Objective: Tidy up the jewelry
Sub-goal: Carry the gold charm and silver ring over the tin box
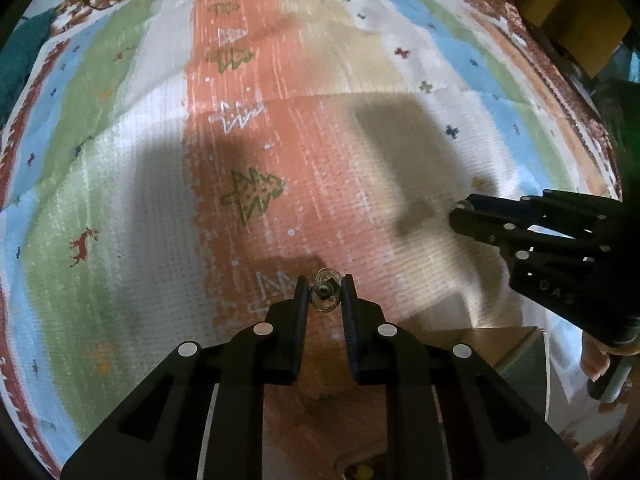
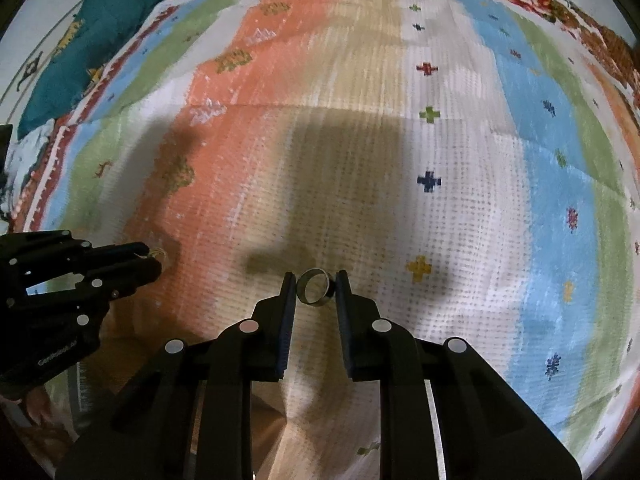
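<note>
You've got two pieces: your left gripper (image 1: 325, 289) pinches one coiled gold wire earring (image 1: 326, 290), bottom centre of its view; your right gripper (image 2: 316, 286) clamps one smooth silver band ring (image 2: 314, 286), bottom centre too, both over the woven striped cloth (image 2: 360, 140)

Right gripper (image 2: 316, 285) pinching a silver ring (image 2: 315, 287) above striped mat (image 2: 480, 160); left gripper (image 2: 150, 262) at left, possibly gripping something gold.
</note>
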A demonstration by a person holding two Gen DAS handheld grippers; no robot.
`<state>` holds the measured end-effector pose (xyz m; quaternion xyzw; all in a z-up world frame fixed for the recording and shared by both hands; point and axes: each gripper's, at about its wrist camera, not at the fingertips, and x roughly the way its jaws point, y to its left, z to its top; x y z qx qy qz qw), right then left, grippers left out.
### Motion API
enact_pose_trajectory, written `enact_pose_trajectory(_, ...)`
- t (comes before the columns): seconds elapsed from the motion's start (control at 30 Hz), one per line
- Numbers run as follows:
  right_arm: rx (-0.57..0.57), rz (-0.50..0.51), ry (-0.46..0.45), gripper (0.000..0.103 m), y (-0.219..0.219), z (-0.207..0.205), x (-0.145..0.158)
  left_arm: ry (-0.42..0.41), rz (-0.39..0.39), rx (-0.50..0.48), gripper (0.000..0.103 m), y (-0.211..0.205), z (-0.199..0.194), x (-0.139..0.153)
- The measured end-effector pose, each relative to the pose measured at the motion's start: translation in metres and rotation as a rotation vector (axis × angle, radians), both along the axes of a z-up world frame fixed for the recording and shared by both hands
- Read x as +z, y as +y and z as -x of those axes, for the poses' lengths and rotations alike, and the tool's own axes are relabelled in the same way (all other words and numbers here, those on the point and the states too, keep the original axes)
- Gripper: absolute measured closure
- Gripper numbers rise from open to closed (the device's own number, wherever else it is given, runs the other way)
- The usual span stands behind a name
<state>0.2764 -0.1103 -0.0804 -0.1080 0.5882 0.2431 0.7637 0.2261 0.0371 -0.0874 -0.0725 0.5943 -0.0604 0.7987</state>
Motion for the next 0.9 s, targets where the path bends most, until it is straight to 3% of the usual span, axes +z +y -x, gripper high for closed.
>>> enact_pose_trajectory(0.33, 0.064, -0.067, -0.130, 0.082, 0.012, 0.034, 0.055, -0.096, 0.037, -0.037, 0.087, -0.013, 0.026, 0.038)
enact_pose_trajectory(0.9, 0.051, -0.063, -0.202, 0.082, 0.006, 0.057, 0.072, -0.191, 0.074, 0.001, 0.087, -0.011, 0.046, 0.067)
